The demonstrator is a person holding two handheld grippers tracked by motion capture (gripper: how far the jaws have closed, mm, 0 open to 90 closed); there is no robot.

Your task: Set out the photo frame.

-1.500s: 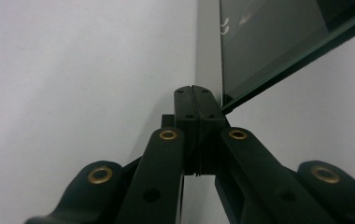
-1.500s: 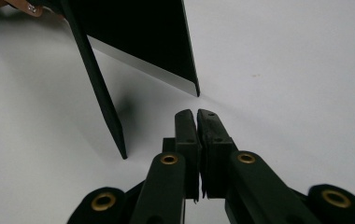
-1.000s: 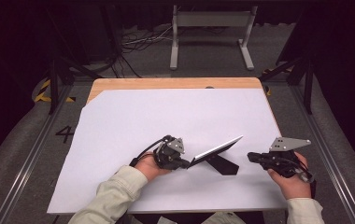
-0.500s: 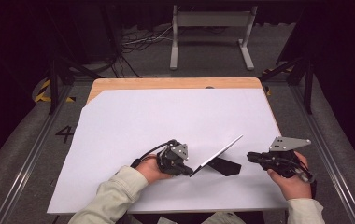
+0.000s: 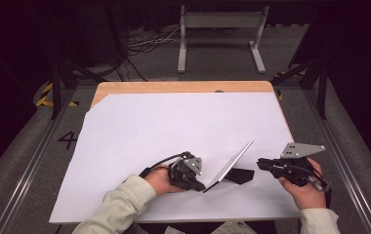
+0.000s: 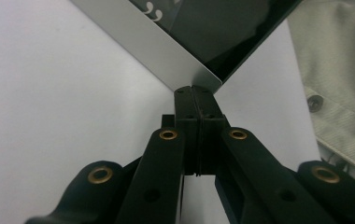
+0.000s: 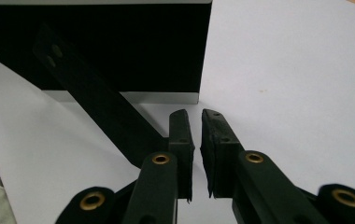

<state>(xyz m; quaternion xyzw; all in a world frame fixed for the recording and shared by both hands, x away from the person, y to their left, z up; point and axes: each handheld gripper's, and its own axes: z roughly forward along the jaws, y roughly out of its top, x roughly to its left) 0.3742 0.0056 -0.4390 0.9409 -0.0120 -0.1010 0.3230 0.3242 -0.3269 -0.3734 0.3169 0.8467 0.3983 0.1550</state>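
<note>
I saw a white-covered table (image 5: 139,126), dark room. Left fingers (image 6: 197,100) clamped the frame's (image 5: 228,165) near corner; right fingers (image 7: 208,140), just opening, slightly apart w/ nothing between.

Pale khaki sleeves (image 5: 120,207), black brass-riveted jaws

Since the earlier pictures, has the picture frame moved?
Yes. The picture frame has tilted more upright against the white sheet, pinched by the left gripper.
</note>
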